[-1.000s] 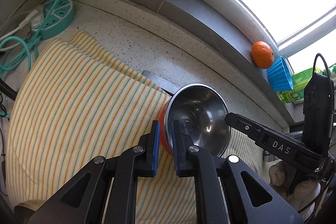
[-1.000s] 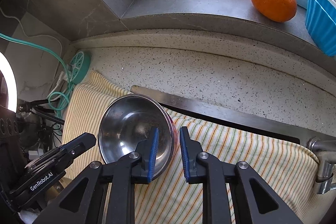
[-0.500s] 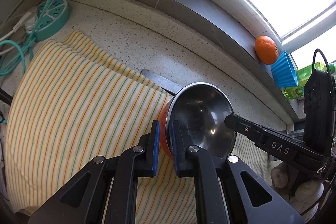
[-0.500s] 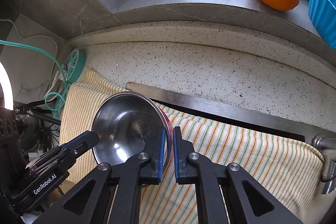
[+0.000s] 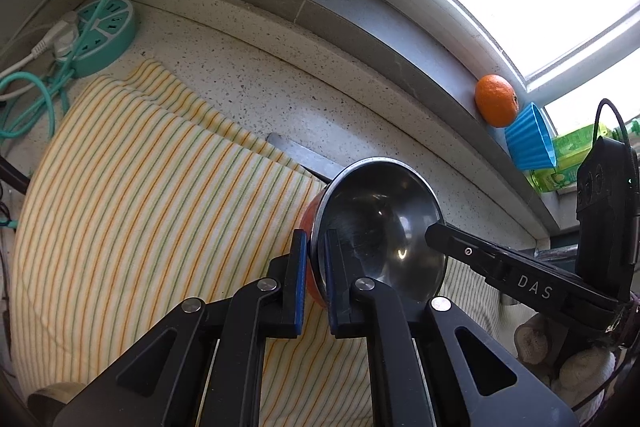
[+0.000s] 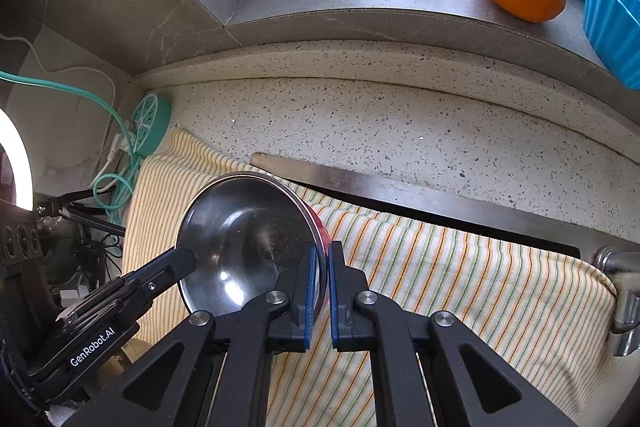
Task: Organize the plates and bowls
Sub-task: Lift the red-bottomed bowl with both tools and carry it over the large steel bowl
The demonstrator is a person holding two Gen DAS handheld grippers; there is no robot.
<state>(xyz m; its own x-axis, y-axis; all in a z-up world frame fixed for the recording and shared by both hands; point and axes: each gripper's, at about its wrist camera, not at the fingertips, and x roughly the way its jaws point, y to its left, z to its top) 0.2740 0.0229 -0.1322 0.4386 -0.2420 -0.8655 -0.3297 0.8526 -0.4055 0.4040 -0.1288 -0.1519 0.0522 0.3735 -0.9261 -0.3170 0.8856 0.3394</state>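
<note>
**Both grippers clamped on opposite sides of one rim**

Your left gripper (image 5: 316,281) enters from the bottom centre of its frame, fingers pointing up-frame, blue pads (image 5: 301,279) drawn nearly together with a thin rim pinched between them. Your right gripper (image 6: 323,297) does the same from the bottom centre of its own frame, pads (image 6: 309,297) close on the rim. In the left view, the right gripper reaches in from the lower right; your gloved right hand (image 5: 560,359) shows below it. In the right view, the left gripper reaches in from the lower left.
</note>
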